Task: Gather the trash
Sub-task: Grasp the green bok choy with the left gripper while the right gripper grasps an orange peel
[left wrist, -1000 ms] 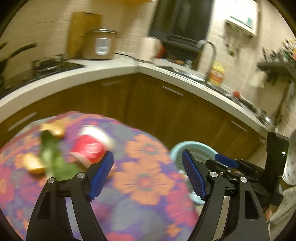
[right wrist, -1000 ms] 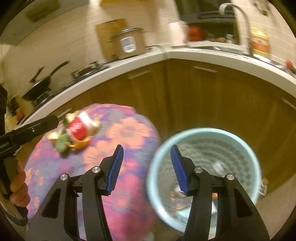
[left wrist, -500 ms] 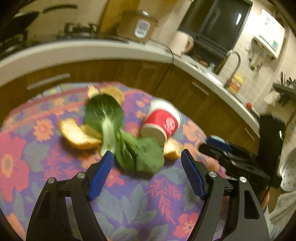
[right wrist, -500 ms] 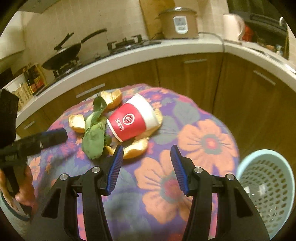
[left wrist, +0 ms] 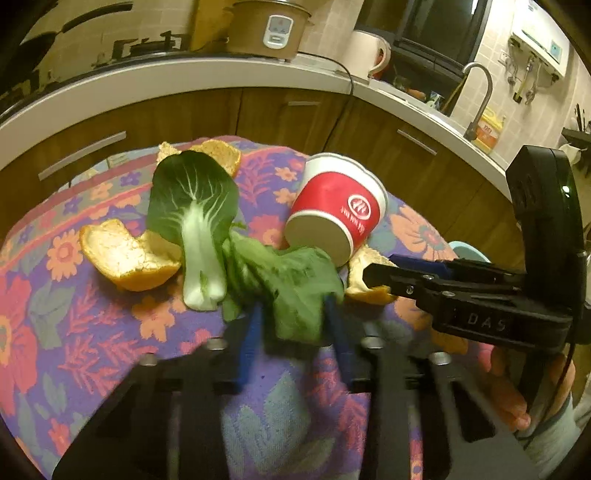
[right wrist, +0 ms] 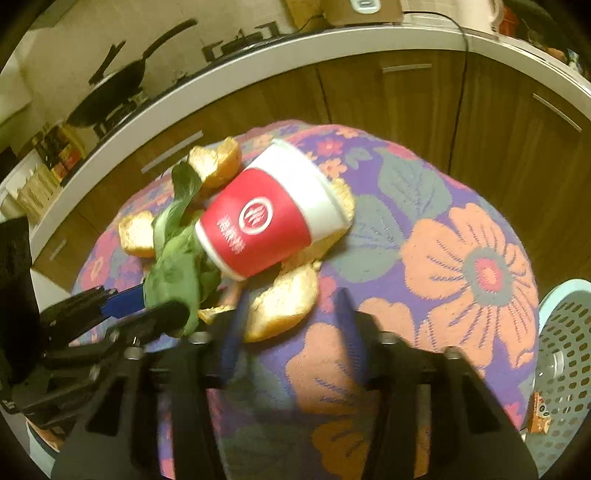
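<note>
A red and white paper cup point(left wrist: 336, 214) lies on its side on the flowered round table, also in the right wrist view point(right wrist: 273, 218). Green bok choy leaves point(left wrist: 199, 218) and several orange peels point(left wrist: 125, 254) lie around it. My left gripper point(left wrist: 295, 317) is open, its blue fingers on either side of the crumpled near leaf point(left wrist: 295, 291). My right gripper point(right wrist: 291, 306) is open, its fingers astride the near orange peel point(right wrist: 284, 306). Each gripper shows in the other's view, the right point(left wrist: 384, 269) and the left point(right wrist: 147, 302).
A light blue perforated trash basket point(right wrist: 565, 354) stands on the floor right of the table. Brown kitchen cabinets and a white counter point(left wrist: 207, 77) curve behind, with a rice cooker point(left wrist: 269, 29), kettle point(left wrist: 365, 55) and sink tap point(left wrist: 480, 99).
Both grippers have moved from the basket side over to the trash pile and down close to it. The left fingers have narrowed around the leaf; the right fingers now straddle the near peel.
</note>
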The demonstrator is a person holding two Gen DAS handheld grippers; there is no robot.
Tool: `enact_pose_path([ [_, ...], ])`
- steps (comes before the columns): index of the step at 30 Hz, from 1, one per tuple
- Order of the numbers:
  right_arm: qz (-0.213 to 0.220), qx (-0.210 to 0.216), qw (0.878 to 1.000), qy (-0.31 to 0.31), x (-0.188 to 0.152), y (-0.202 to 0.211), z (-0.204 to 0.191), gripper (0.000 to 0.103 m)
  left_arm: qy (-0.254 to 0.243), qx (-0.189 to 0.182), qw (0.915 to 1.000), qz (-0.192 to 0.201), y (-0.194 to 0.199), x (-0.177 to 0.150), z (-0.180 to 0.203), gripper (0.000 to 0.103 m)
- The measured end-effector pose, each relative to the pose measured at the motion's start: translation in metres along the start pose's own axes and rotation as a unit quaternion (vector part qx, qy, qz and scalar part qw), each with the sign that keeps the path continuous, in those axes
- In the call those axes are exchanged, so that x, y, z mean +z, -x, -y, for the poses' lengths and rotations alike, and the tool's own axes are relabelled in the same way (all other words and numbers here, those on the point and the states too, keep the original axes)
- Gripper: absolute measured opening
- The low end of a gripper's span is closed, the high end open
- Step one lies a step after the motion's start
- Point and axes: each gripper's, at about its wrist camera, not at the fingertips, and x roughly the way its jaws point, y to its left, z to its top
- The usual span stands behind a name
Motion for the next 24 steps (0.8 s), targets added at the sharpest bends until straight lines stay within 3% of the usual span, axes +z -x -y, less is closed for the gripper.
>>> enact_pose_path([
  [2,0.000,-0.003,1.000,0.008,-0.002,0.001,-0.003,0.012,0.002,-0.003,1.0000,0.001,0.004,-0.003,-0.001,0.013],
  [4,-0.001,-0.001,1.000,0.009,-0.006,0.003,-0.004,0.006,0.006,-0.006,0.9999,0.006,0.014,-0.008,-0.002,0.010],
  [13,0.035,-0.014,0.999,0.002,-0.038,0.052,0.006,0.003,-0.010,-0.084,0.9964,0.003,0.067,-0.052,0.009,0.007],
  [19,0.034,-0.037,0.999,-0.013,-0.074,0.080,0.022,0.003,-0.044,-0.067,0.9965,-0.025,0.085,-0.086,0.020,0.008],
  [24,0.038,-0.043,0.998,-0.024,-0.091,0.088,0.027,0.003,-0.033,-0.037,0.9983,-0.031,0.092,-0.101,0.006,0.017],
])
